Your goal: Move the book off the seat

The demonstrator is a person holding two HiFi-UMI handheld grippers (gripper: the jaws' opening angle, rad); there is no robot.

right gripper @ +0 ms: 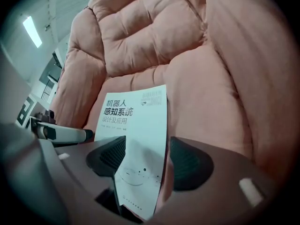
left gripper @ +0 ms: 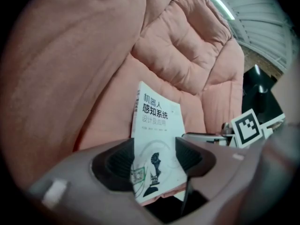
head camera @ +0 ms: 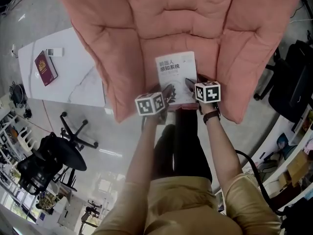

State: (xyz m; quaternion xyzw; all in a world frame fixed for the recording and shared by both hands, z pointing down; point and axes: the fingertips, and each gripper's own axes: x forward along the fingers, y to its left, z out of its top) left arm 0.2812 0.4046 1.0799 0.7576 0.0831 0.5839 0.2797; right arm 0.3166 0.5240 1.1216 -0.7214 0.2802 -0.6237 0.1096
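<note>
Though each pair of jaws straddled the near edge of the book point(head camera: 175, 70), my left gripper point(head camera: 168, 93) and right gripper point(head camera: 191, 84) stood open, pads not pressing. Book lay flat, cover up, on the pink seat point(head camera: 129, 77), near its front edge, between the seat's padded sides.

**A:** Light's pretty soft and even in all three, plain indoor stuff with no hard shadows. The head view gets white glare streaks on the shiny floor point(head camera: 110, 153).

**B:** Yeah, and both gripper views are heavy fisheye with black corners. A ceiling light strip point(left gripper: 220, 4) blows out near the top. The book point(left gripper: 157, 125) print is sharp, but anything close to the lens is mush.
</note>
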